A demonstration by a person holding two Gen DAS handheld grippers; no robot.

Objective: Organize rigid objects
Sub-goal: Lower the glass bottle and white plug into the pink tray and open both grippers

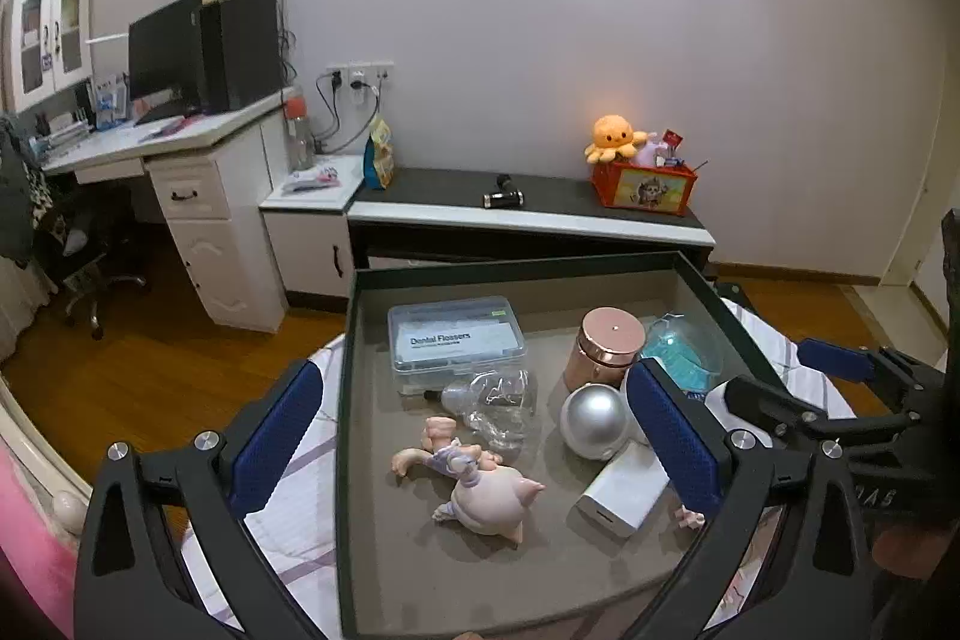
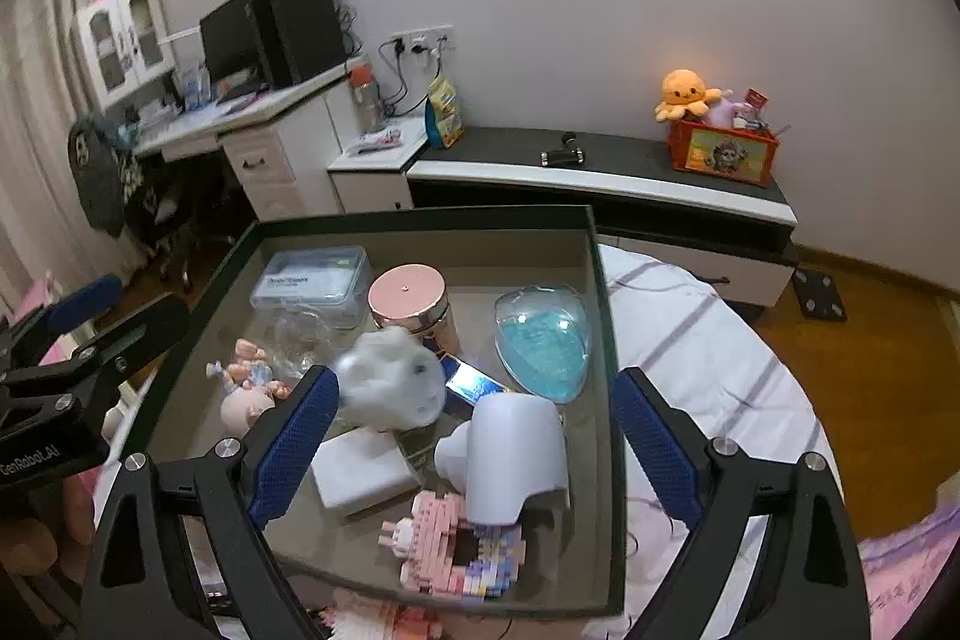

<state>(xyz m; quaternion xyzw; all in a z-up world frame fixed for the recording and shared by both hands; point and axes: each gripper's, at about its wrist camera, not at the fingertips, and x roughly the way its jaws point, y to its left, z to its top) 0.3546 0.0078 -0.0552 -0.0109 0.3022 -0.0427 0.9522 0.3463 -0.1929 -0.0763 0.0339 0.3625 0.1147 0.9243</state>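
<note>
A dark-rimmed tray (image 1: 348, 400) (image 2: 606, 340) holds a clear floss box (image 1: 453, 343), a rose-gold jar (image 1: 606, 346) (image 2: 411, 307), a blue-filled clear shell (image 2: 543, 343), a silver ball (image 1: 594, 421), a white power block (image 1: 621, 496) (image 2: 363, 469), a pig figurine (image 1: 480, 490), a crumpled clear bottle (image 1: 498, 400), a white dispenser (image 2: 516, 460) and a pink brick model (image 2: 456, 544). My left gripper (image 1: 474, 436) is open above the tray's middle. My right gripper (image 2: 474, 442) is open above the dispenser.
The tray sits on a striped white cloth (image 2: 690, 340). A low dark bench (image 1: 540, 208) with an orange toy box (image 1: 642, 184) stands by the wall. A white desk (image 1: 180, 142) with a monitor is at the left. Wooden floor (image 2: 870, 388) lies around.
</note>
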